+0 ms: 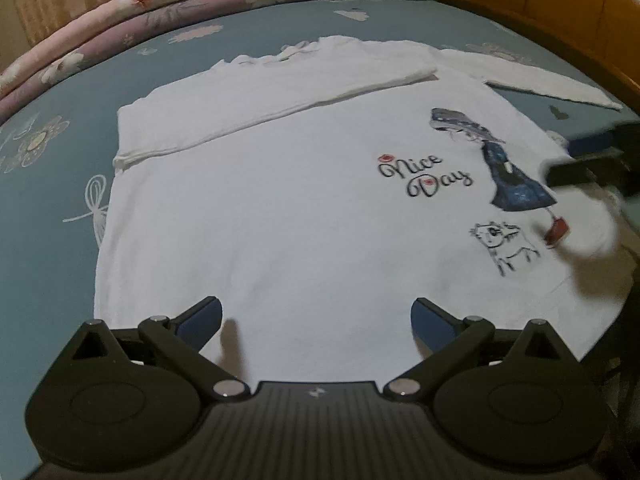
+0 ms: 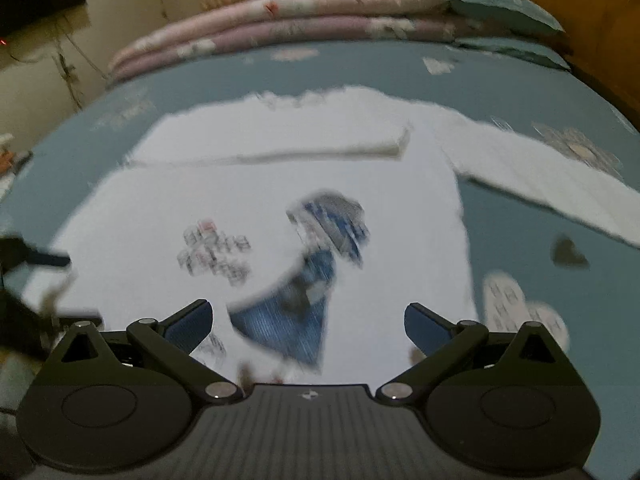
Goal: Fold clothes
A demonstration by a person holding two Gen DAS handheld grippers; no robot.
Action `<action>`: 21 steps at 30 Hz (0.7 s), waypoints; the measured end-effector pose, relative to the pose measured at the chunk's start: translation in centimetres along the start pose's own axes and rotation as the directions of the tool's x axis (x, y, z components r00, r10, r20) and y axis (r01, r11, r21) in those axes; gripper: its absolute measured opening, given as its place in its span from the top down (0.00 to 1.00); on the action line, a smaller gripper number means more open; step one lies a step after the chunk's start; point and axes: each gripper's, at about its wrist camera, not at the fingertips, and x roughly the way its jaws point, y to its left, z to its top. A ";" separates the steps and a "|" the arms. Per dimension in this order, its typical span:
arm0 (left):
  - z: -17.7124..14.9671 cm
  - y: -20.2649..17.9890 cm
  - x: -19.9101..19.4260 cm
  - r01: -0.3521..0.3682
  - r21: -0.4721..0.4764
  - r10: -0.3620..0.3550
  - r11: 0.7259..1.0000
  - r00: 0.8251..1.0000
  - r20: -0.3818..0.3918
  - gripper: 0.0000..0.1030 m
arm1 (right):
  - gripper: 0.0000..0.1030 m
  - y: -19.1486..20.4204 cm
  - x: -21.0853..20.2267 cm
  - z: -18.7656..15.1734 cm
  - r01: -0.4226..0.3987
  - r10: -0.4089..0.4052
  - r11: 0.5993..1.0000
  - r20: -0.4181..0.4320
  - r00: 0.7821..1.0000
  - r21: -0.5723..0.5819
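A white long-sleeved shirt [image 1: 280, 184] lies flat on the blue bed [image 1: 52, 168]; one sleeve [image 1: 280, 84] is folded across the chest, the other sleeve [image 1: 532, 76] still stretches outward; both the left tool [image 1: 316, 316] and right tool [image 2: 308, 320] hover spread, pinching nothing.

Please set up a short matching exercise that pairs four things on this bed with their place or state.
Things:
1. left sleeve
2. right sleeve
3. stacked quilts
4. left gripper

Descriptions:
A. spread out on the blue sheet
B. folded across the shirt's chest
C. open, nothing between its fingers
D. piled at the bed's far edge

Pairs: 1-B, 2-A, 3-D, 4-C
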 end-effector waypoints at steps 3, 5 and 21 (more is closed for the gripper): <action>-0.2 0.0 -0.4 -0.002 -0.009 0.002 1.000 1.000 -0.002 0.02 | 0.00 0.3 1.8 1.1 -0.009 0.010 1.000 -0.025 1.000 0.014; -0.4 0.1 -0.5 -0.004 -0.014 0.004 1.000 1.000 -0.006 0.02 | 0.00 0.1 2.8 1.0 -0.016 0.018 0.999 -0.054 0.998 0.040; 0.9 -2.1 -0.6 0.028 -0.006 -0.028 1.000 1.000 0.001 0.02 | 0.00 -1.3 1.2 -3.1 0.031 -0.029 0.998 -0.034 0.999 0.060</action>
